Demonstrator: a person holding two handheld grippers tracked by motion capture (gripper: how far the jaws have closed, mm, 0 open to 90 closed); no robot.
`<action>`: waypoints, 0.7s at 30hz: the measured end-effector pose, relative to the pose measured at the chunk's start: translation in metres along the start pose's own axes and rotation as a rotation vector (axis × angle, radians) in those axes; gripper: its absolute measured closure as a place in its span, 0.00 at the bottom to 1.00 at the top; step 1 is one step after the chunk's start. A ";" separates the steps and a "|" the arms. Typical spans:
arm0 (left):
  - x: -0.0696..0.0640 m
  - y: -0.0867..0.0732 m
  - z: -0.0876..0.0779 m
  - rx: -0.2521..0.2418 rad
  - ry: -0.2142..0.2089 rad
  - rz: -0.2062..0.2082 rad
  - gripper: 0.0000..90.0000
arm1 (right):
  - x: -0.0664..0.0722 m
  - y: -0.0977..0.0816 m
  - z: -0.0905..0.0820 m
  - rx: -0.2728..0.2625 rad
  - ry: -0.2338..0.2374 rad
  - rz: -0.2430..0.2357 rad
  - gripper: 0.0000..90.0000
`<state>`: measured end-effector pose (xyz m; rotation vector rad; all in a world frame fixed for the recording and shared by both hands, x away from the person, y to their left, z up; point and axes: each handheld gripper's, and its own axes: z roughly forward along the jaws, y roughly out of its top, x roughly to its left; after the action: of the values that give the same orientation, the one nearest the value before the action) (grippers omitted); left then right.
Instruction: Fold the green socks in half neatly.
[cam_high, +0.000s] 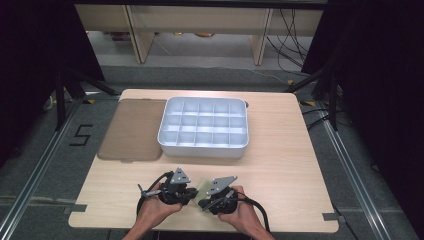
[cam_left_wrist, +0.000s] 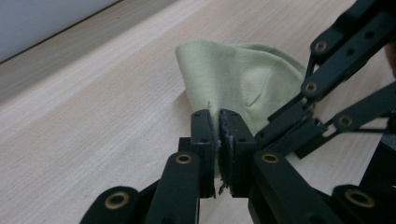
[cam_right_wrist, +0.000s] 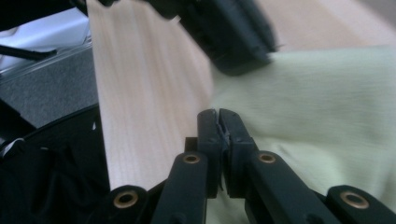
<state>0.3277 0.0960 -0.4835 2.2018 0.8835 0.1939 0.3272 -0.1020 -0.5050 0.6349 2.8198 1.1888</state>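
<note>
Even overhead light falls on the table (cam_high: 280, 165), bright against black surroundings on both sides, with soft shadows and no glare. In the right gripper view the cloth (cam_right_wrist: 317, 116) beyond the tongs (cam_right_wrist: 218, 122) is blurred, as is the dark gear above them; the left gripper view is sharper near its tongs (cam_left_wrist: 218, 122).

The pale green cloth (cam_right_wrist: 317, 130) runs off the picture's right edge.

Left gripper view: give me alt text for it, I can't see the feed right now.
The left gripper has its two black jaws shut on an edge of a pale yellow-green cloth, which bunches up just beyond them on the light wooden table. The right gripper reaches in from the right side against the cloth.
</note>
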 end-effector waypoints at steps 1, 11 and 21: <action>0.000 0.000 -0.001 -0.001 0.004 0.002 0.93 | -0.002 0.001 -0.003 -0.012 -0.007 -0.012 0.98; -0.001 0.001 -0.002 -0.004 0.013 0.012 0.93 | -0.032 0.005 -0.025 -0.079 -0.116 0.071 0.98; -0.003 0.003 -0.003 -0.008 0.024 0.033 0.93 | -0.043 0.001 -0.015 -0.021 -0.171 0.064 0.98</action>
<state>0.3258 0.0943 -0.4786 2.2122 0.8587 0.2393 0.3644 -0.1279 -0.4992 0.7898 2.6609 1.1136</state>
